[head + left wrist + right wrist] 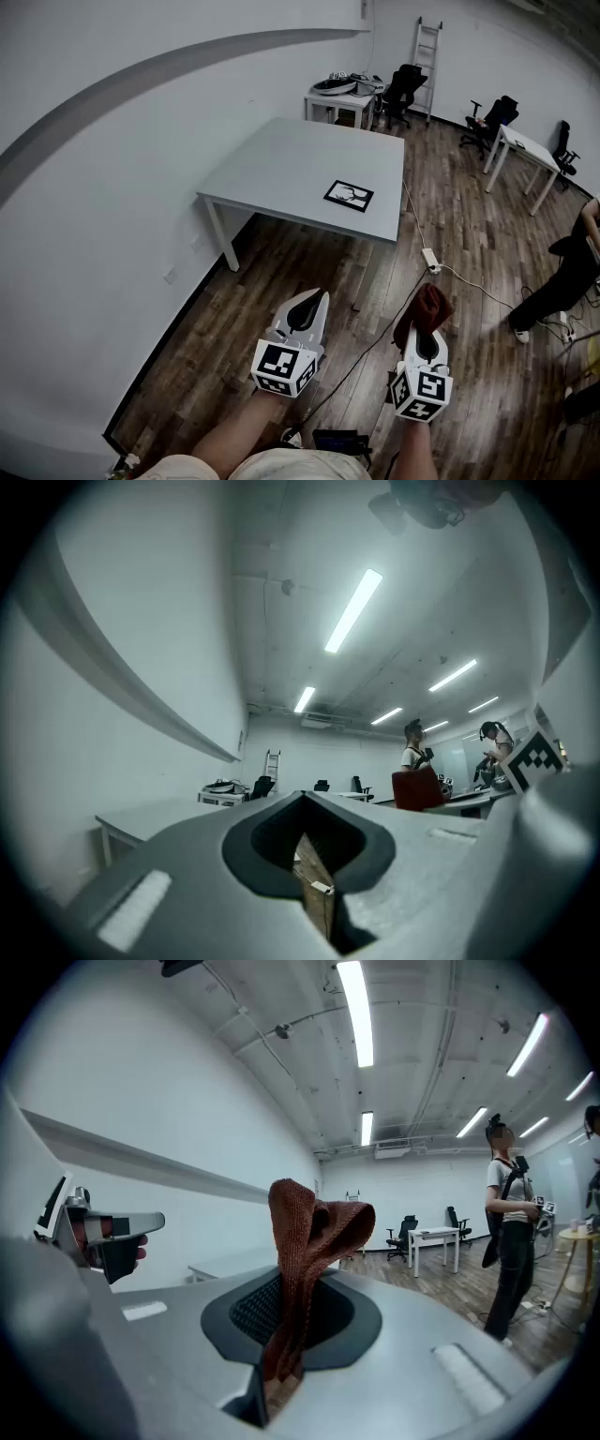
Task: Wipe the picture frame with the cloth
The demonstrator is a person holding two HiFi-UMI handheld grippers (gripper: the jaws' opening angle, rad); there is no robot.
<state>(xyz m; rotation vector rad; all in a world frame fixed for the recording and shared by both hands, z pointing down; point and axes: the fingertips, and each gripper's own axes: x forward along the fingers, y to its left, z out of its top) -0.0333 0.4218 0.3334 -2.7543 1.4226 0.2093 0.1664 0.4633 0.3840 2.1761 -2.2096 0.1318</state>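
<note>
Head view: grey surface (281,159) stands against the white wall (103,187), on a wood floor (272,272). The frame (349,195) lies flat on the surface, dark border with a pale picture, close to the surface's near edge and toward its right corner; nothing touches it. Both tools are held over the floor on the near side of the surface, well apart from it and from the frame. Left hand-held gripper (312,302): jaws pressed together at the tips, and the left gripper view shows only a thin slit of floor behind them, nothing held. Right hand-held gripper (427,336): jaws clamped on the cloth (425,311), a rust-red knit; in the right gripper view the cloth (305,1232) stands up out of the jaws and folds over at the top, its lower end pinched in the jaw gap. The two tools are side by side, apart, both pointing toward the surface. A power strip (431,260) lies on the floor just off the surface's near right corner, with a cable running from it. Beyond the surface's far end: a small desk (339,97) with clutter, a black chair (403,89), a ladder (427,56) against the wall. A person (562,281) is at the far right, well away from the surface.
</note>
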